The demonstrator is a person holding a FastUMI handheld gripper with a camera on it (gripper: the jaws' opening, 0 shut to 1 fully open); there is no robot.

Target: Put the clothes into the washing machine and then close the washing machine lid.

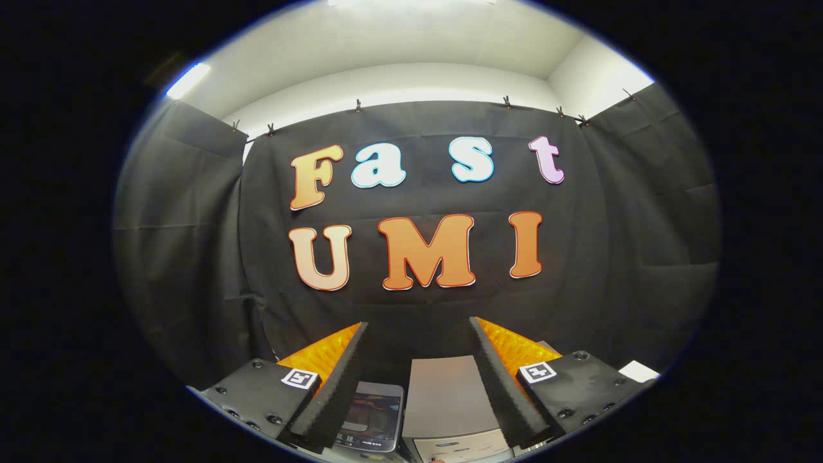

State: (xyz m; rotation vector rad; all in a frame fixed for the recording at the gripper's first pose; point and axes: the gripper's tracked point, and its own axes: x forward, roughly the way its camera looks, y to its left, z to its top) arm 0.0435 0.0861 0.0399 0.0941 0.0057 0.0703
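Gripper [418, 325] held up and level, looking straight at the black cloth wall [424, 308] of the booth. Jaws released: the two fingers stand well apart, a wide gap between them, nothing in that gap and nothing touching either finger.

Low down, between the fingers and below them, the washing machine [447, 402]: a small grey box with a flat lid on top, seen from above and behind the fingers. The right finger overlaps its right edge in the view; whether they touch cannot be told, though the machine looks to sit farther down. Only the top and a strip of the front panel are visible, so whether the lid is fully down cannot be told for sure; it looks flat.

Just left of the machine, beside the left finger, a second small grey object with a dark glossy window [376, 415] on its upper face, something reddish showing in the window. What it is cannot be told from here.

Off to the right, past the right finger, a white flat piece [640, 371], near the cloth wall.

Above the cloth, pale room wall and ceiling [411, 38], with a bright strip light [188, 80] at the upper left.
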